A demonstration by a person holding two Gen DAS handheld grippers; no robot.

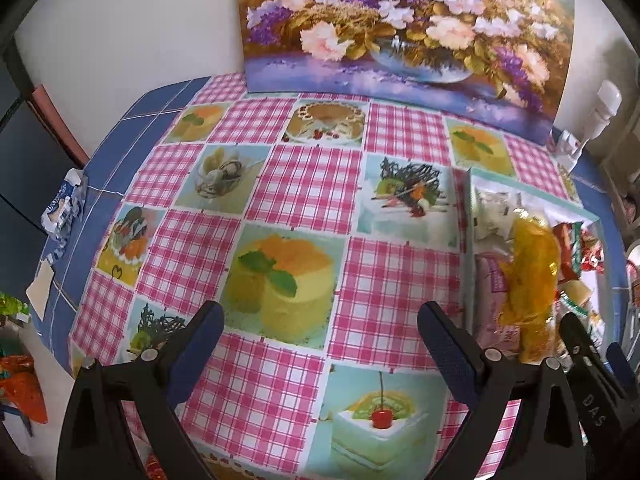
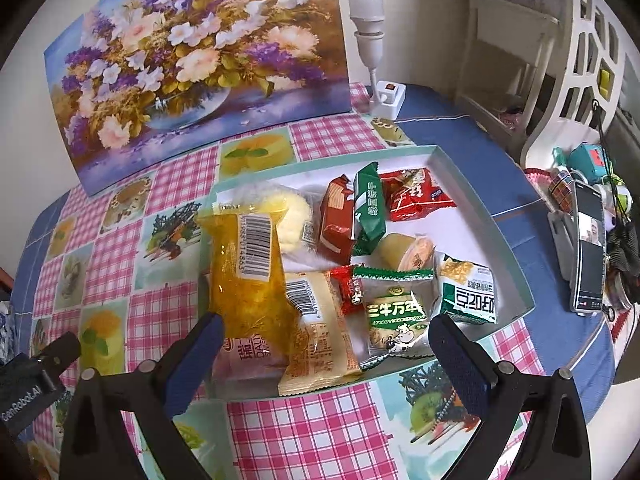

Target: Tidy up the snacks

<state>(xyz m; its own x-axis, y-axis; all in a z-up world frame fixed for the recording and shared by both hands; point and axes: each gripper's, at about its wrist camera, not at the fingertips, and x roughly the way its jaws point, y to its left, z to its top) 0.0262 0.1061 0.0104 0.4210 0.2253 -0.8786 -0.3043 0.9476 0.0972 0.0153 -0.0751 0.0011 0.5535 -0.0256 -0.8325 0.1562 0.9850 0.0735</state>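
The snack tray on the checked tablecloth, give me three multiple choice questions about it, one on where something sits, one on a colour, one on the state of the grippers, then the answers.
1. Where does the yellow packet lie?
A. at the tray's left end
B. on the blue cloth by the phone
C. against the flower painting

2. What colour is the wrapper of the packet with the cartoon cow?
A. blue
B. silver and green
C. black

3. How do the two grippers stand?
A. both shut on packets
B. one open, one shut on a packet
C. both open, holding nothing

Answers:
1. A: it rests on other packets at the left end of the tray.
2. B: silver film with a green panel.
3. C: the left gripper and the right gripper each show spread fingers with nothing between them.
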